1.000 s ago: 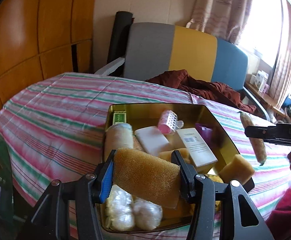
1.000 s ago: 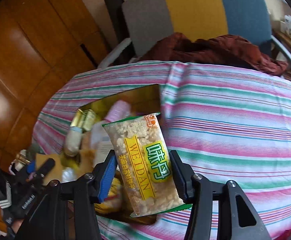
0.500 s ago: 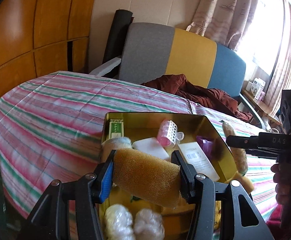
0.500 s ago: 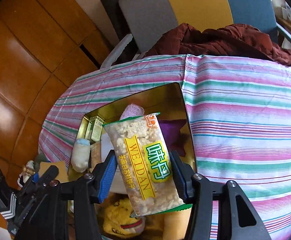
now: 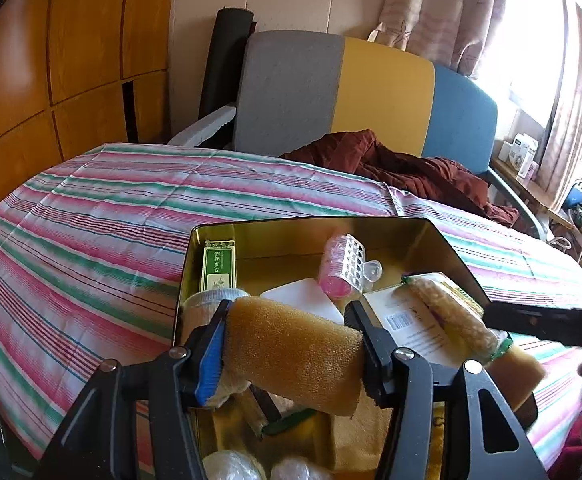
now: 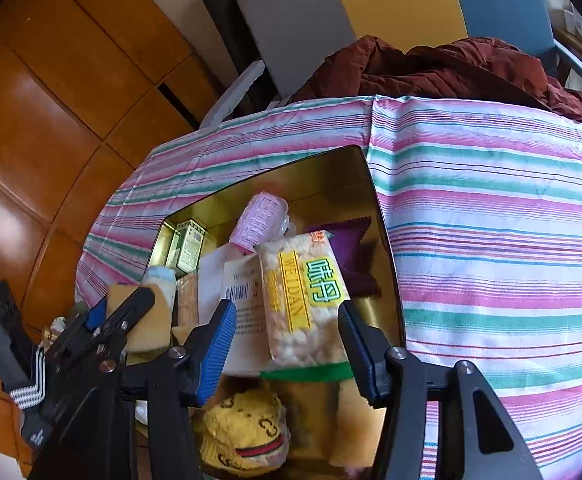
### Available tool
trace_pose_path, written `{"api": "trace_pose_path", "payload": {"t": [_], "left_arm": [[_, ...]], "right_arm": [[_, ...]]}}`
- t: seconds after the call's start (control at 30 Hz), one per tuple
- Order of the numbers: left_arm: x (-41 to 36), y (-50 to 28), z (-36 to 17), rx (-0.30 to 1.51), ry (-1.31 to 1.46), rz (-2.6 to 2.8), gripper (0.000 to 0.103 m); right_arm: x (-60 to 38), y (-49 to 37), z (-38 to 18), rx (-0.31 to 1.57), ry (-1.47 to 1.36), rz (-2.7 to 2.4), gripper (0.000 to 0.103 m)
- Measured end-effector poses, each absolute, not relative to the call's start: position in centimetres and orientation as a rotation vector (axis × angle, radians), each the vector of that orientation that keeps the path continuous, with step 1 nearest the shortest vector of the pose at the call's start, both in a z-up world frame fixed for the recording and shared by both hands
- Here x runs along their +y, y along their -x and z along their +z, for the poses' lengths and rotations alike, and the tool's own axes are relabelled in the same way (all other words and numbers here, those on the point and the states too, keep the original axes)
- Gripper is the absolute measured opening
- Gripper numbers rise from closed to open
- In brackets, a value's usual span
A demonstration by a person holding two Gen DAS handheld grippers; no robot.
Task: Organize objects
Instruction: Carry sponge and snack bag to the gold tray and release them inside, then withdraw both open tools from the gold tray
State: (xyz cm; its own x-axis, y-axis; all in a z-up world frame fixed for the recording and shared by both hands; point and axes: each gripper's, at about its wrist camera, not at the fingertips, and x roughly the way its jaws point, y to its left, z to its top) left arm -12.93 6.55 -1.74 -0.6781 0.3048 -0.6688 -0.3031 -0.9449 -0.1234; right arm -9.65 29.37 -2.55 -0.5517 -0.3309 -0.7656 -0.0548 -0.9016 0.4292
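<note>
The left gripper (image 5: 291,344) clamps a tan sponge (image 5: 295,360) between its fingers, jaws just eased wider, above the near end of the gold tin (image 5: 311,226). The right gripper (image 6: 287,336) stands open astride a snack pack (image 6: 301,300) lettered "WEIDAN", a gap at the left finger, the pack lying on a white box (image 6: 243,300) in the crowded tin. Beyond the far rim the striped cloth (image 6: 491,220) lies bare.

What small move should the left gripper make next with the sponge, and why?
Probably open a little more to drop the sponge. The left gripper, whose jaws have just been opening, has it between its pads, tilted, directly over the gold tin that holds the other items.
</note>
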Motion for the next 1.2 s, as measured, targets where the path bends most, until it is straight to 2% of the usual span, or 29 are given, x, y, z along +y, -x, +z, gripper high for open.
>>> {"api": "trace_pose_path", "payload": {"t": [0.23,0.67,1.0,1.2], "left_arm": [[6.2,12.7,-1.9,-0.037,1.058,2.615,0.076],[5.4,10.0,-2.2,-0.018,1.078,2.659,0.079],[5.2,6.5,-0.5,0.046,1.008,2.755,0.085],[5.1,5.1,0.1,0.034,1.002,2.780,0.090]], "right_arm": [[28.7,9.0,-2.8,-0.688,-1.390,-2.436,0.056],[26.4,7.2,-3.0,-0.582,-1.416,-2.408,0.061],[25.4,5.4,-1.6,-0.392,-1.365,-2.571,0.079],[24.8,4.3,-0.9,-0.279,-1.318,-2.682,0.083]]}}
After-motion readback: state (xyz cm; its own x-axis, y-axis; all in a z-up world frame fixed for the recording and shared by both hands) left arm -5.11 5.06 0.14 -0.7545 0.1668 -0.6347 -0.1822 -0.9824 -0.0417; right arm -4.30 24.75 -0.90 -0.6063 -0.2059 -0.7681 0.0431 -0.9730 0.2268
